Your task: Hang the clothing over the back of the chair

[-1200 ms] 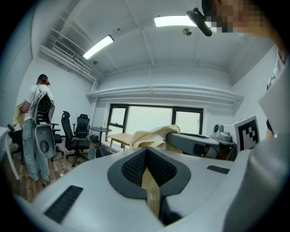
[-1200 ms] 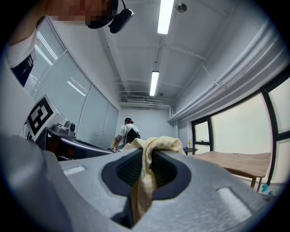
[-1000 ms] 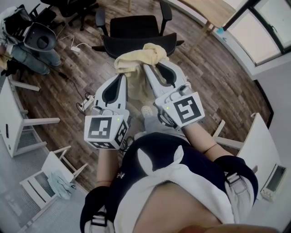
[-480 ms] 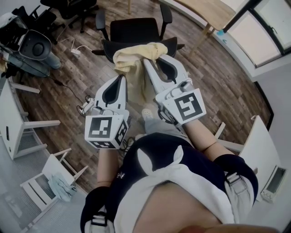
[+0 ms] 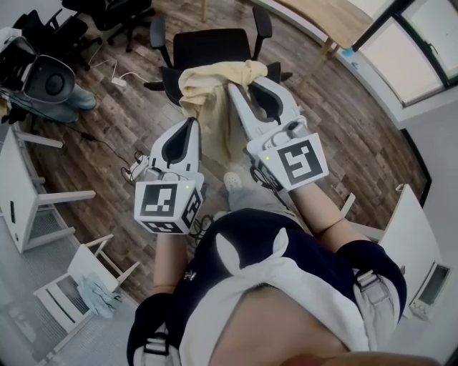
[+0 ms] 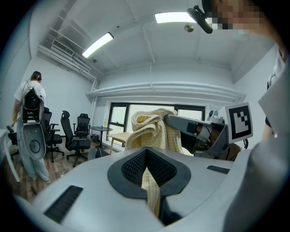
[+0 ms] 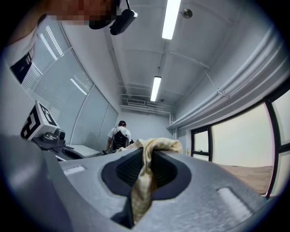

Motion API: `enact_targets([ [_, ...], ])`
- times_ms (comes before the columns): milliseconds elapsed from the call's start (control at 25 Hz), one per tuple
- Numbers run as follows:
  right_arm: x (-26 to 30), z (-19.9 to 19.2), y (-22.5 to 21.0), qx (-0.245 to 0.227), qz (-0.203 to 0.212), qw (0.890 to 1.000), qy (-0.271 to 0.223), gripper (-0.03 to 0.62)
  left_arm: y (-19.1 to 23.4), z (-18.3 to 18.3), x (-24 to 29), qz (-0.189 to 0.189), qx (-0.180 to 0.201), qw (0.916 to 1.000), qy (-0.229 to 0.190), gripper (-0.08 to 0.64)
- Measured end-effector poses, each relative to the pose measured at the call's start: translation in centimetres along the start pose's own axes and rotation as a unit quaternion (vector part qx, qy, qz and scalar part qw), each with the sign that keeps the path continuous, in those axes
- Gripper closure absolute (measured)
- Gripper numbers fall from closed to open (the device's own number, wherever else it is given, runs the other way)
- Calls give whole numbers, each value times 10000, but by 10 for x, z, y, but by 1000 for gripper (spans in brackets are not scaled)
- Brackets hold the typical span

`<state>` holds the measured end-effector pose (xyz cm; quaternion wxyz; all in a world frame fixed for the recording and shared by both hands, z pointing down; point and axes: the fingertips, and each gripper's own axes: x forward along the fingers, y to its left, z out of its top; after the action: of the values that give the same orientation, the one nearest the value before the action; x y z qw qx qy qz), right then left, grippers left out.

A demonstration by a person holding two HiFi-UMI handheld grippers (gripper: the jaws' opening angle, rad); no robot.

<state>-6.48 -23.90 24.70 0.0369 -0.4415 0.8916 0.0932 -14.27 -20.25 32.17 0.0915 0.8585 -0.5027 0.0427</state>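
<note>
In the head view a pale yellow garment (image 5: 212, 80) hangs bunched between both grippers, just above the back of a black office chair (image 5: 212, 44). My left gripper (image 5: 192, 123) is shut on the garment's lower left part. My right gripper (image 5: 238, 90), higher and closer to the chair, is shut on its upper right part. The left gripper view has the yellow cloth (image 6: 153, 129) pinched in the jaws and rising to the right gripper (image 6: 192, 128). The right gripper view has a fold of cloth (image 7: 144, 174) clamped between the pads. Whether the garment touches the chair back I cannot tell.
White desks (image 5: 16, 187) and a white chair (image 5: 80, 273) stand at the left. A grey chair with things on it (image 5: 44, 77) and cables (image 5: 134, 163) lie on the wooden floor. A wooden table (image 5: 335, 16) is at the top right. A person (image 6: 28, 97) stands far off.
Both grippers have carried the garment toward the black chair, the right one further and a little higher. The cloth now overlaps the chair back's top edge in the head view.
</note>
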Motion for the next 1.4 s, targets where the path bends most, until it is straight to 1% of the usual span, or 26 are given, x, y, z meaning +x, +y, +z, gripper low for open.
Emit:
enact_targets([
  [120,6,-4,-8,29,-123,9997,223,546,3,1,4,7,-7,10000,14,554],
  [160,8,-4,-9,14,-103,9997,207,546,5,1,5,12,-11,10000,19,554],
  [280,17,2,-10,-58,0,10000,-46,546,10,0,8,34,-26,10000,36,554],
  [680,41,4,-26,-196,21,9997,-110,546,23,0,19,113,-64,9999,85,554],
  [920,51,-4,-36,-207,-19,9998,28,546,26,0,28,113,-76,9998,121,554],
  [1120,57,-12,-44,-367,-55,9992,176,545,26,0,36,102,-73,9998,139,554],
  [1280,63,-15,-45,-424,111,9989,134,545,27,2,44,108,-64,9998,137,554],
  [1400,68,-19,-48,-499,155,9985,186,545,27,3,49,111,-61,9998,128,554],
])
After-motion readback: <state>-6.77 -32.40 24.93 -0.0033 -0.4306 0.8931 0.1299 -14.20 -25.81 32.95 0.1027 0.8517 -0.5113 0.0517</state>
